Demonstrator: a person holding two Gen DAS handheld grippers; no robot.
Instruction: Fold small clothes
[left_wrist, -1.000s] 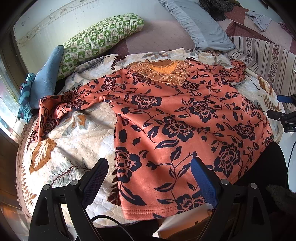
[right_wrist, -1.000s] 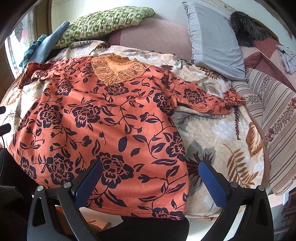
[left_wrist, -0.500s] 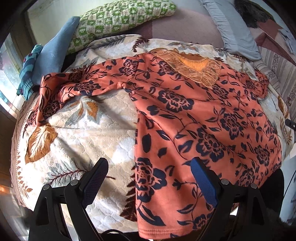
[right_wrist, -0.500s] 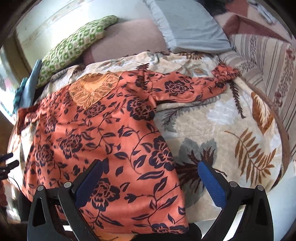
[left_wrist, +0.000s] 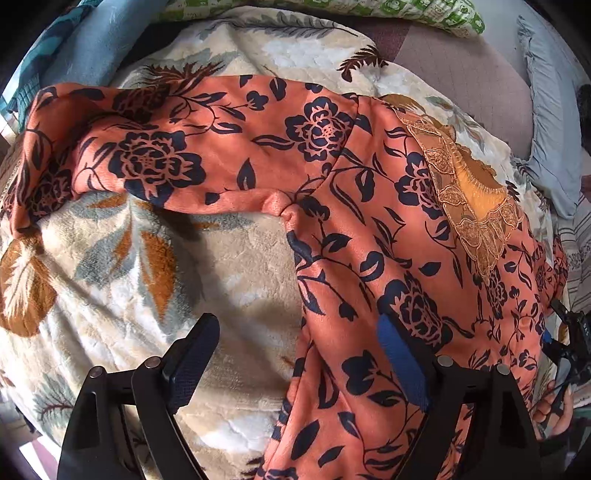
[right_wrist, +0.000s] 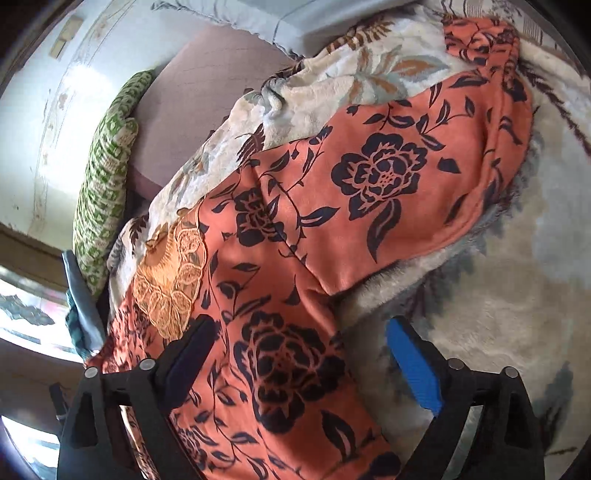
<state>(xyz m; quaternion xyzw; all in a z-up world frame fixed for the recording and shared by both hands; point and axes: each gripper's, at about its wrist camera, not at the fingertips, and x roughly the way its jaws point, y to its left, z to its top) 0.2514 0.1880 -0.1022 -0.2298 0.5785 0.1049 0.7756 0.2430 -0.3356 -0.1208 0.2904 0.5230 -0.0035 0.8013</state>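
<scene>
Orange floral top (left_wrist: 388, 229) lay spread flat, front up, on a leaf-patterned blanket (left_wrist: 122, 280) covering the bed; lace collar panel (left_wrist: 469, 195) at its far end. In the left wrist view one sleeve (left_wrist: 155, 158) stretched out to the left across the blanket, its cuff bunched at the far left edge. In the right wrist view the other sleeve (right_wrist: 406, 173) ran out to the right and far side, cuff crumpled near the top of the frame. Left gripper (left_wrist: 299, 362) hung over the top's left side seam below the armpit, jaws spread wide and closing, one finger over bare blanket, the other over the fabric; no pinch seen. Right gripper (right_wrist: 303, 362) hung over the right side seam likewise, jaws spread and closing, dark finger over the fabric, blue finger over blanket, nothing pressed between them. A hand (left_wrist: 554, 410) holding the other gripper showed at the right edge of the left view. Beyond the blanket: green patterned pillow (right_wrist: 107, 177), grey-blue pillow (left_wrist: 546, 122), mauve sheet (right_wrist: 199, 99), pale wall (right_wrist: 37, 110).
</scene>
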